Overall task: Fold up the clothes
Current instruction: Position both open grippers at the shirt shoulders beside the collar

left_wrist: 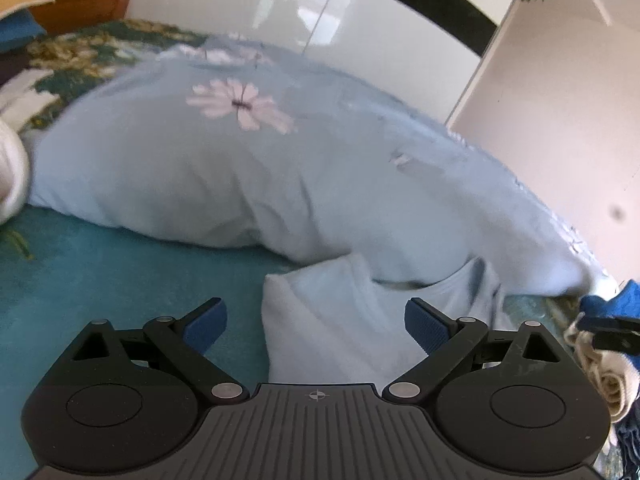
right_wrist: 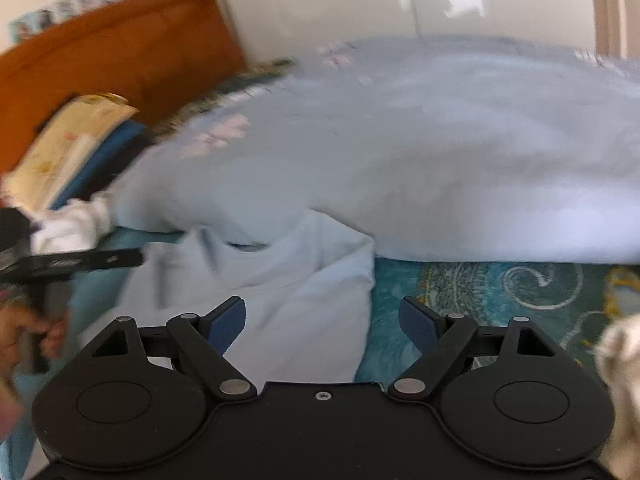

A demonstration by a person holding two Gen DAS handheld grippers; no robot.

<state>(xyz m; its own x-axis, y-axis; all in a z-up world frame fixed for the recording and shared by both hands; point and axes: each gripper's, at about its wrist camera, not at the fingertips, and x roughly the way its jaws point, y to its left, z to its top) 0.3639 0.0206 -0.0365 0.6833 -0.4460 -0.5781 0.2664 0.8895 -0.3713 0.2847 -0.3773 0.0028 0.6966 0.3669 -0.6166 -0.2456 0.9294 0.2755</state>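
**Soft blue top on the bed, both claws wide open**

Pale blue and soft, the light cotton top (left_wrist: 332,320) lies on the teal patterned bedspread (left_wrist: 100,280), right in front of both claws. Its neck hole faces the big puffy blue quilt with pink flowers (left_wrist: 240,140) behind it, and the top's far edge touches that quilt. One side edge looks straight and neat, like a fold, but the near part is hidden under the claws. So I cannot tell if it is half folded or only lying flat.

The top looks light and floppy. It will bend and sag when lifted, and it will not break. It could slide a bit on the bedspread. Good places to pinch look like the corners and the side edge (right_wrist: 366,280), where the cloth is thin enough to fit between two fingers.

The left gripper (left_wrist: 316,326) is spread wide. Nothing is between its blue pads, and it hangs just over the top. The right gripper (right_wrist: 322,322) is spread wide too and holds nothing. Its left pad is over the top and its right pad is over the bedspread, so the side edge runs between them.

In the right view, a hand (right_wrist: 24,340) holds the left gripper's black handle. A cream knitted cloth (right_wrist: 620,360) lies near the right edge. Farther off are an orange wooden headboard (right_wrist: 120,48), a stack of pillows (right_wrist: 72,140) and a shiny white wardrobe (left_wrist: 300,8). The right view is blurry.
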